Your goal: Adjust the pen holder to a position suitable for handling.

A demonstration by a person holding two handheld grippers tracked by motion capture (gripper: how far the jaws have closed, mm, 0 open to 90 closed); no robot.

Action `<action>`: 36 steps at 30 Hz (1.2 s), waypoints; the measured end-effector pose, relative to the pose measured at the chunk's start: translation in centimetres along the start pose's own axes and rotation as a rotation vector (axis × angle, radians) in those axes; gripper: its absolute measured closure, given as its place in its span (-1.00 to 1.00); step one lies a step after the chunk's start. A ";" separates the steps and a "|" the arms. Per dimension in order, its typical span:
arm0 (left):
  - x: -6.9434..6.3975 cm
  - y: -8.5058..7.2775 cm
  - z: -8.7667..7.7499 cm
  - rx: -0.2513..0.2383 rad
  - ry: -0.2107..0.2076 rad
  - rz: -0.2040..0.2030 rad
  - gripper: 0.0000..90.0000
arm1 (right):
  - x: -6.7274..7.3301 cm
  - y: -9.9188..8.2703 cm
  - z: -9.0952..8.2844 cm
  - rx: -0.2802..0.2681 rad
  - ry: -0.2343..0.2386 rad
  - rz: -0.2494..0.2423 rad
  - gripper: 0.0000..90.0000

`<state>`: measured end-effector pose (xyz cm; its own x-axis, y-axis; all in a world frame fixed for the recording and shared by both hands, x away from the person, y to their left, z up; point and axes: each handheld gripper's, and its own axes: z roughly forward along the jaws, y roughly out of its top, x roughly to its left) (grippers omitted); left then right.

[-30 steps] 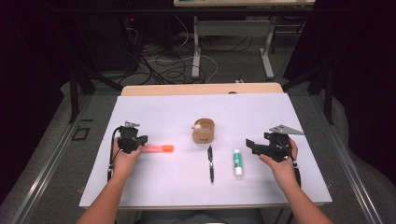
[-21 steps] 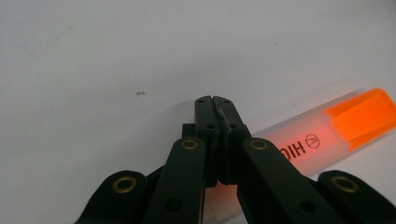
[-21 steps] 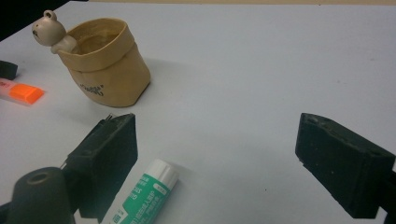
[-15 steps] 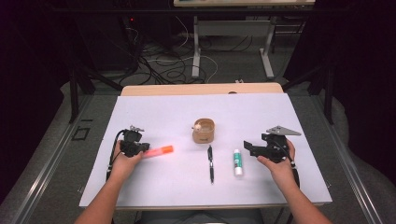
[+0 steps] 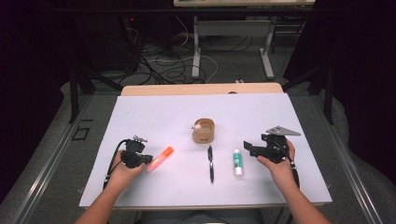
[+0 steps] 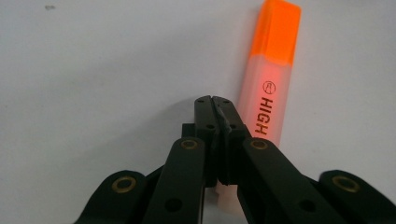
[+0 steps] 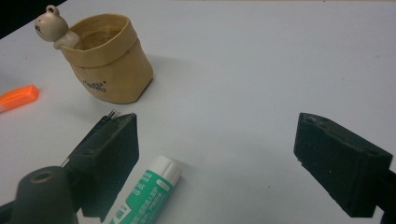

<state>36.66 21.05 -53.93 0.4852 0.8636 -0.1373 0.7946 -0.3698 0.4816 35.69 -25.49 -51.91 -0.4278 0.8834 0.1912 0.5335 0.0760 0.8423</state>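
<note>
An orange highlighter (image 5: 161, 157) lies slantwise on the white table top (image 5: 154, 116), at the left. My left gripper (image 5: 145, 160) is at its near end with the jaws shut against each other. In the left gripper view the highlighter (image 6: 271, 84) runs beside and under the shut left gripper (image 6: 214, 100), with nothing between the pads. My right gripper (image 5: 248, 148) stands open just right of a green-and-white glue stick (image 5: 238, 162). In the right gripper view the glue stick (image 7: 148, 192) lies by one jaw of the open right gripper (image 7: 219, 144), outside the gap.
A tan cup (image 5: 203, 130) with a small bear figure on its rim (image 7: 49, 25) stands mid-table. A black pen (image 5: 211, 163) lies in front of it, between highlighter and glue stick. The table's wooden far edge (image 5: 201, 88) borders a floor with cables.
My left hand has drawn back toward the near edge. The highlighter has turned from lying crosswise to slanting, its cap end pointing up and right. The right hand has stayed put.
</note>
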 end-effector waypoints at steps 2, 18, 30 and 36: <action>-0.1 0.1 0.0 0.003 -0.001 -0.026 0.98 | 0.0 0.0 0.1 -0.001 0.000 -0.005 -0.68; -1.7 0.1 -1.7 -0.074 0.047 0.114 0.30 | -0.2 -0.1 0.1 0.004 -0.003 -0.003 -0.67; -2.6 -0.4 -1.2 -0.004 0.052 0.198 0.06 | -0.3 -0.1 0.1 0.001 -0.002 -0.007 -0.67; -2.6 -0.4 -0.9 0.035 0.040 0.195 0.12 | -0.4 -0.2 0.2 0.002 -0.002 -0.007 -0.67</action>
<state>34.73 19.22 -52.96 0.6170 0.7869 -0.0092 0.6994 -0.5429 0.4649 35.89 -25.74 -52.21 -0.4304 0.8837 0.1841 0.5320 0.0835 0.8426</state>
